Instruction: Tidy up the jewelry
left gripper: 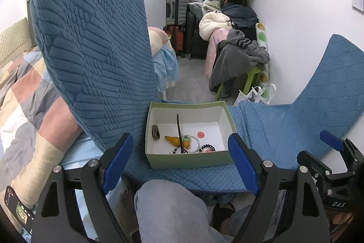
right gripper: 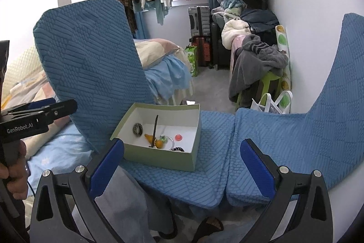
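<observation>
A pale green box (left gripper: 188, 161) with a white inside sits on a blue chair seat (left gripper: 273, 129). It holds several jewelry pieces: a patterned ring (left gripper: 155, 129), an orange pendant (left gripper: 172, 139), a black hair stick (left gripper: 180, 131), a silver hoop (left gripper: 193, 144), a red disc (left gripper: 201, 134) and a beaded piece (left gripper: 206, 148). My left gripper (left gripper: 182, 152) is open and empty, just in front of the box. The right gripper (right gripper: 182, 158) is open and empty; its view shows the box (right gripper: 159, 156) slightly to the left. The right gripper also shows at the right edge of the left wrist view (left gripper: 332, 145).
Two blue-covered chairs stand side by side; the left backrest (left gripper: 91, 49) rises beside the box. A bed with patchwork bedding (left gripper: 27, 95) lies to the left. My knee (left gripper: 168, 211) is below the grippers. A clothes pile (left gripper: 238, 56) and suitcases (left gripper: 176, 10) stand behind.
</observation>
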The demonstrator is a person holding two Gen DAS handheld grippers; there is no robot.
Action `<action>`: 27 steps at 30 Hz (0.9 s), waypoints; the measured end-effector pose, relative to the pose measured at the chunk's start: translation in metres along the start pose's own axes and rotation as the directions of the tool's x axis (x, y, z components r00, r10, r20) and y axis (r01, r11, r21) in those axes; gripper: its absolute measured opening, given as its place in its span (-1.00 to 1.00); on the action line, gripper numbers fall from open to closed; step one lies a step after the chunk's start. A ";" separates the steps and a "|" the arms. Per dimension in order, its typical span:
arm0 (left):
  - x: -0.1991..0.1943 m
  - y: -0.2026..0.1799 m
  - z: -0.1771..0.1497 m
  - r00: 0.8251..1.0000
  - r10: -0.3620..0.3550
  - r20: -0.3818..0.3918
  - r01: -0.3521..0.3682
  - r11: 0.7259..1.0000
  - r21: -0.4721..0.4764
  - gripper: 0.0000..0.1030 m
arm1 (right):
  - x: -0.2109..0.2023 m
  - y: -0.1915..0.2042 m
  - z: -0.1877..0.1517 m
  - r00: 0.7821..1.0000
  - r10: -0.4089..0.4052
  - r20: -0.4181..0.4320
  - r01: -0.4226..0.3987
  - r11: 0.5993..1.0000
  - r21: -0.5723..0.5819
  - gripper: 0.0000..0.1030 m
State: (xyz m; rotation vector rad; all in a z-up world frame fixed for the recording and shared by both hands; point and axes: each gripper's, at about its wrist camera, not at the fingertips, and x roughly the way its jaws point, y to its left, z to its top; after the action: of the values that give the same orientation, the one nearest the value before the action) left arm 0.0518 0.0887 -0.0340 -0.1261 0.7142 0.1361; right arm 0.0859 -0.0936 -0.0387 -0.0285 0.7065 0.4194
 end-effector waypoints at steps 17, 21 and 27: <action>0.014 -0.004 -0.010 0.999 0.014 -0.043 -0.014 1.000 0.002 0.65 | 0.005 0.000 -0.007 1.000 -0.029 -0.009 0.029 1.000 0.007 0.99; 0.015 -0.006 -0.010 0.999 0.021 -0.047 -0.021 1.000 0.005 0.65 | 0.004 0.001 -0.008 1.000 -0.028 -0.006 0.028 1.000 0.013 0.99; 0.016 -0.009 -0.012 0.999 0.018 -0.048 -0.017 1.000 0.016 0.65 | 0.004 -0.002 -0.008 1.000 -0.023 -0.003 0.023 0.999 0.025 0.99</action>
State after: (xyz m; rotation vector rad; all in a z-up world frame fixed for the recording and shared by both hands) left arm 0.0569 0.0796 -0.0530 -0.1082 0.7642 0.1448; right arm 0.0844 -0.0958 -0.0472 -0.0142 0.7138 0.3882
